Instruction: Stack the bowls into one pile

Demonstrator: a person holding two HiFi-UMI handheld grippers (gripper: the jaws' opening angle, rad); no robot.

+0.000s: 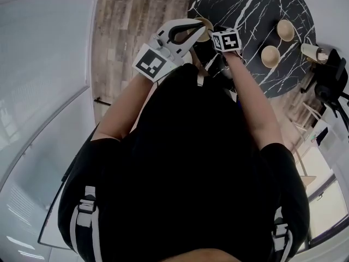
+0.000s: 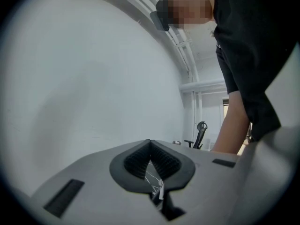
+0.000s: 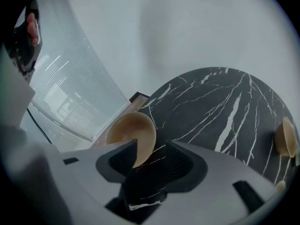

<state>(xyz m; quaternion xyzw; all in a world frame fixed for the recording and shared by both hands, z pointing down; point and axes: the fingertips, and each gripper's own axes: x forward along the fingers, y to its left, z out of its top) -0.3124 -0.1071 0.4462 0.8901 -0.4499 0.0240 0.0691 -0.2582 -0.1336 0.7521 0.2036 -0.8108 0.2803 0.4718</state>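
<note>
Bowl (image 3: 132, 134) edge sits between my open right claw (image 3: 153, 144) jaws on black marble surface (image 3: 211, 107); left claw (image 2: 150, 143) closed, empty

From the head view we look steeply down over the person's black shirt (image 1: 191, 162) onto the round black marble table with white veins (image 1: 256, 15), seen from well above. The right gripper view sits low and close, facing down along its jaws at that same table (image 3: 225, 102) and the tan round bowl (image 3: 133, 132) near its edge. The head view shows that bowl (image 1: 206, 29) too. The left gripper view faces about level at a plain white wall (image 2: 93, 78), sharing only the black shirt (image 2: 248, 41).
</note>
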